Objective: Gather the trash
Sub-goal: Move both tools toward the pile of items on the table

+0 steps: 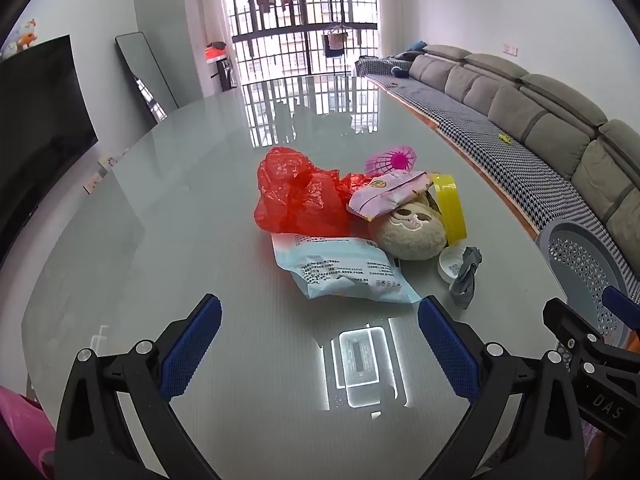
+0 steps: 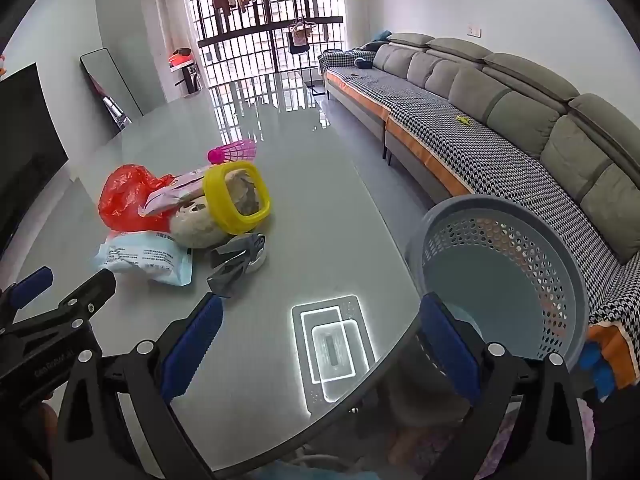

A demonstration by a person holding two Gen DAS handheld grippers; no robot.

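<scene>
A pile lies on the glossy grey table (image 1: 160, 240): a red plastic bag (image 1: 296, 196), a light blue printed pouch (image 1: 344, 272), a pink snack wrapper (image 1: 384, 196), a beige plush toy (image 1: 408, 232), a yellow ring-shaped lid (image 1: 450, 208), a pink shuttlecock (image 1: 394, 158), a white cap (image 1: 450, 266) and a grey crumpled wrapper (image 1: 466, 278). My left gripper (image 1: 320, 348) is open and empty, short of the pouch. My right gripper (image 2: 320, 348) is open and empty over the table's right edge, beside a grey perforated basket (image 2: 500, 276). The pile also shows in the right wrist view, with the red bag (image 2: 128, 200) at left.
The basket (image 1: 584, 264) stands off the table's right edge. A long grey sofa (image 2: 520, 120) runs along the right wall. A dark TV screen (image 1: 36, 120) and a leaning mirror (image 1: 148, 76) are at left. A barred window lies beyond the table's far end.
</scene>
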